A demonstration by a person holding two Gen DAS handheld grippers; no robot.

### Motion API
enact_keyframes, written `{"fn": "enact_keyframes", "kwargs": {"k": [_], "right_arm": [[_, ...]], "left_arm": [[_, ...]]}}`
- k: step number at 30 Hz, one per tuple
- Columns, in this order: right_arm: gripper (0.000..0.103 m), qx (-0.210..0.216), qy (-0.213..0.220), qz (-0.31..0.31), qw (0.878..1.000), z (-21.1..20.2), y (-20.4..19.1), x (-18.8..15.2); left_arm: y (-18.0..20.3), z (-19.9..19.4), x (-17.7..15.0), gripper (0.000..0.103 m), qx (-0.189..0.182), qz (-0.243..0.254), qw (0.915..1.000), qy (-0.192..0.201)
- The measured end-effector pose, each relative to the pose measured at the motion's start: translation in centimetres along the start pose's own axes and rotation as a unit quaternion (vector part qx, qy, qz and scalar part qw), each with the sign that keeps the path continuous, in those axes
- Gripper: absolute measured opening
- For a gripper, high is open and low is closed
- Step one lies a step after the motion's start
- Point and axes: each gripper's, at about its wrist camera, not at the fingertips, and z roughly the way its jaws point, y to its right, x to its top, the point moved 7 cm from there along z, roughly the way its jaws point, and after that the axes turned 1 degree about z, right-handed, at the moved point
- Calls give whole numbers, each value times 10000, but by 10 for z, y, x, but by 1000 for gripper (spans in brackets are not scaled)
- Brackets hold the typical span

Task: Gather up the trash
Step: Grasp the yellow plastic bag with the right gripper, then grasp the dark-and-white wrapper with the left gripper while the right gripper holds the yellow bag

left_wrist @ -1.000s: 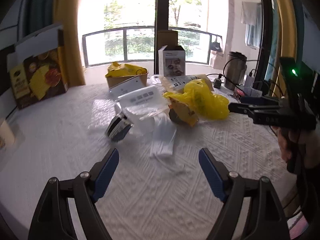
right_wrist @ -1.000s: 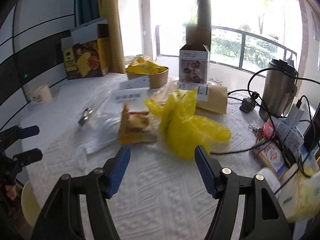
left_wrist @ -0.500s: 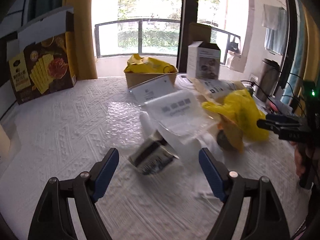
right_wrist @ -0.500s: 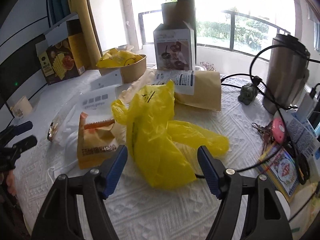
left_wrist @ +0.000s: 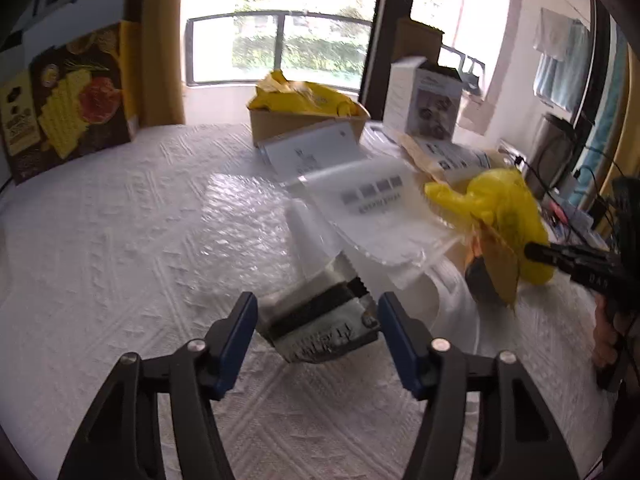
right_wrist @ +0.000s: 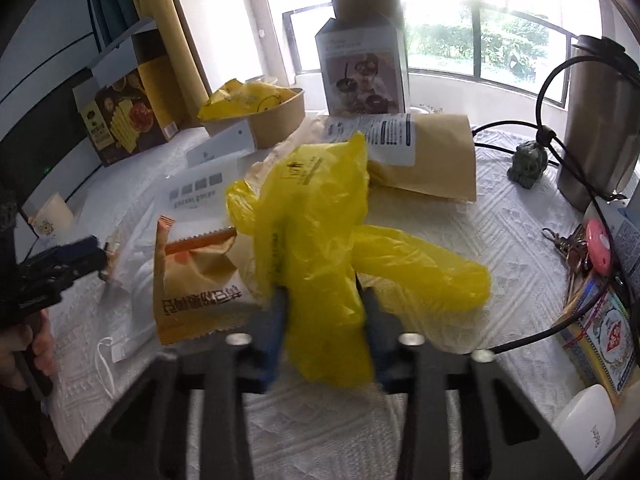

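Note:
A dark and silver snack wrapper [left_wrist: 324,328] lies on the white tablecloth [left_wrist: 120,260], between the blue pads of my left gripper [left_wrist: 318,332]. Its jaws are closing and the pads stand right at the wrapper's edges. My right gripper [right_wrist: 324,320] is closing too, and its pads pinch a bunched yellow plastic bag [right_wrist: 320,220]. An orange snack wrapper [right_wrist: 196,288] lies just left of that bag. In the left wrist view the yellow bag [left_wrist: 500,208] shows at the right, with the right gripper [left_wrist: 536,250] at it.
A white plastic pouch [left_wrist: 380,216] and a face mask [right_wrist: 116,344] lie mid-table. Behind stand a paper bowl [left_wrist: 304,128], a cracker box [left_wrist: 68,108], a white carton [right_wrist: 364,68] and a brown envelope [right_wrist: 432,160]. A steel tumbler [right_wrist: 596,120], cables and keys [right_wrist: 576,248] crowd the right.
My left gripper came forward and down around the dark wrapper and its jaws narrowed. My right gripper pushed onto the yellow bag and closed on it.

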Motion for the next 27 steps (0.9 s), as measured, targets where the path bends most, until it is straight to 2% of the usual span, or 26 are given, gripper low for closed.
{"fn": "enact_keyframes", "kwargs": {"k": [4, 7, 9, 11, 15, 17, 19, 21, 22, 23, 25, 27], "right_arm": [[10, -62, 200, -96, 9997, -11, -3, 0], [9, -53, 323, -164, 9993, -21, -8, -2], [9, -72, 428, -214, 9988, -30, -11, -2], [9, -59, 555, -254, 9981, -41, -16, -1], [9, -80, 774, -411, 9961, -65, -27, -2], [9, -88, 844, -497, 9952, -74, -31, -3], [9, -93, 918, -575, 9941, -83, -35, -5], [9, -90, 973, -612, 9933, -89, -37, -5], [9, -82, 996, -612, 9931, -91, -38, -6], [9, -58, 1009, -610, 9930, -92, -38, -6], [9, -13, 1019, -612, 9929, -94, -41, -7], [9, 23, 1018, -642, 9927, -94, -43, -8]], "left_arm": [[-2, 6, -4, 50, -105, -90, 9999, -101], [-1, 2, -3, 31, -217, -81, 9997, -92], [1, -1, -4, 23, -269, -49, 9996, -103], [5, -3, -6, 8, -293, -13, 9995, -134], [6, -10, -10, 7, -269, -33, 9996, -124], [4, -20, -8, 7, -185, -126, 9997, -13], [6, -31, -3, 7, -97, -5, 9998, 170], [10, -41, 3, 13, -67, 110, 9991, 414], [11, -41, 5, 29, -50, 121, 9990, 436], [10, -39, 8, 59, -29, 121, 9990, 429], [5, -31, 10, 90, 7, 23, 9993, 362], [-2, -19, 11, 90, 69, -53, 9997, 241]]}}
